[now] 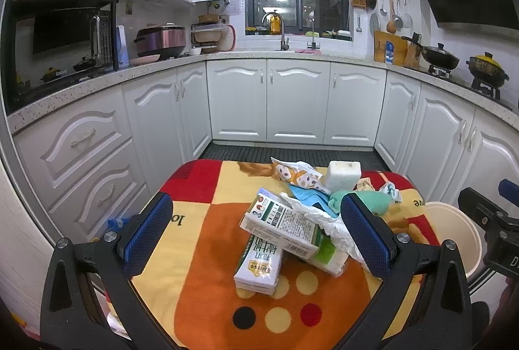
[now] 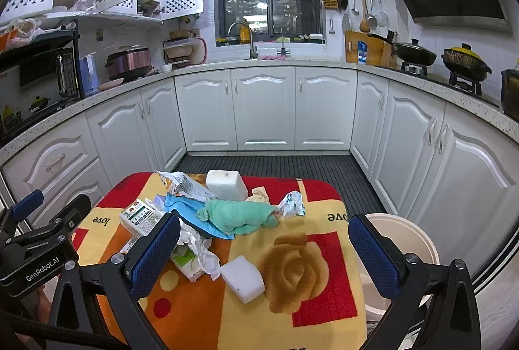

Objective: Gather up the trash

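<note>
Trash lies heaped on a colourful mat (image 1: 207,239) (image 2: 311,311): two milk cartons (image 1: 282,226) (image 2: 139,217), crumpled white paper (image 1: 327,220) (image 2: 201,249), a blue wrapper (image 2: 185,207), a green cloth (image 2: 240,217) (image 1: 373,202), a white foam block (image 1: 342,175) (image 2: 227,184) and a flat white sponge (image 2: 243,278). My left gripper (image 1: 259,230) is open above the cartons, which lie between its fingers. My right gripper (image 2: 269,252) is open over the flat sponge. A cream bin (image 2: 402,239) (image 1: 454,233) stands to the right of the mat.
White kitchen cabinets (image 2: 262,110) ring a dark ribbed floor (image 2: 275,165). A crumpled small wrapper (image 2: 293,204) and a printed snack bag (image 1: 298,175) lie at the far side of the mat. Counters carry a microwave, rice cooker and pots.
</note>
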`<state>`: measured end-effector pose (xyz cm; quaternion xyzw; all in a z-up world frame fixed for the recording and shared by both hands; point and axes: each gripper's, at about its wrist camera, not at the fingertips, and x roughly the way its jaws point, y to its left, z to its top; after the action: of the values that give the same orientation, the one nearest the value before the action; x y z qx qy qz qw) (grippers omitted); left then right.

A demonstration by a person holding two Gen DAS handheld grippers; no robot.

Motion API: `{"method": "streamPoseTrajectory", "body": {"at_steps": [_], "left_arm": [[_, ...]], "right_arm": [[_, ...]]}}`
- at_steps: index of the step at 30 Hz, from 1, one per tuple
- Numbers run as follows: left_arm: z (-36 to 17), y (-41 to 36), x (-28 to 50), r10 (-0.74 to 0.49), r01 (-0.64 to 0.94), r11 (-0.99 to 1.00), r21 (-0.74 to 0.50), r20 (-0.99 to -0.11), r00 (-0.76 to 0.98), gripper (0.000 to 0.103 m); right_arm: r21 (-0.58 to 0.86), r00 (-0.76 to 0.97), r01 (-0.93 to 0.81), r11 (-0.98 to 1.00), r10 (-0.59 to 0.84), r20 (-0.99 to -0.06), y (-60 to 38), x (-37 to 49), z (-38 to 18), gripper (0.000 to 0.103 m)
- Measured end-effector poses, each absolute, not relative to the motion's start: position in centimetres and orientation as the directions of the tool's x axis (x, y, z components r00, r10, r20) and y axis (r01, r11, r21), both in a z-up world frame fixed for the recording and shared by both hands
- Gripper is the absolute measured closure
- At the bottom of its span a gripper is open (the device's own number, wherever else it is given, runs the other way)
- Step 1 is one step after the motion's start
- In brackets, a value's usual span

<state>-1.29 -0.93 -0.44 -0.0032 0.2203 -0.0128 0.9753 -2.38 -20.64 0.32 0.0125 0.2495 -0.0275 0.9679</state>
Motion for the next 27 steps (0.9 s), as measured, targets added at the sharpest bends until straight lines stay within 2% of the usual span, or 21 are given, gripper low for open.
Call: {"method": "streamPoseTrajectory", "body": {"at_steps": [27], "left_arm": [[-0.99, -1.2, -0.96, -0.032, 0.03, 0.999, -0.011, -0.448, 0.893, 0.0]], "right_arm": [[0.009, 0.862, 0.068, 0.998, -0.054, -0.505, -21.17, -2.08, -0.23, 0.0]]}}
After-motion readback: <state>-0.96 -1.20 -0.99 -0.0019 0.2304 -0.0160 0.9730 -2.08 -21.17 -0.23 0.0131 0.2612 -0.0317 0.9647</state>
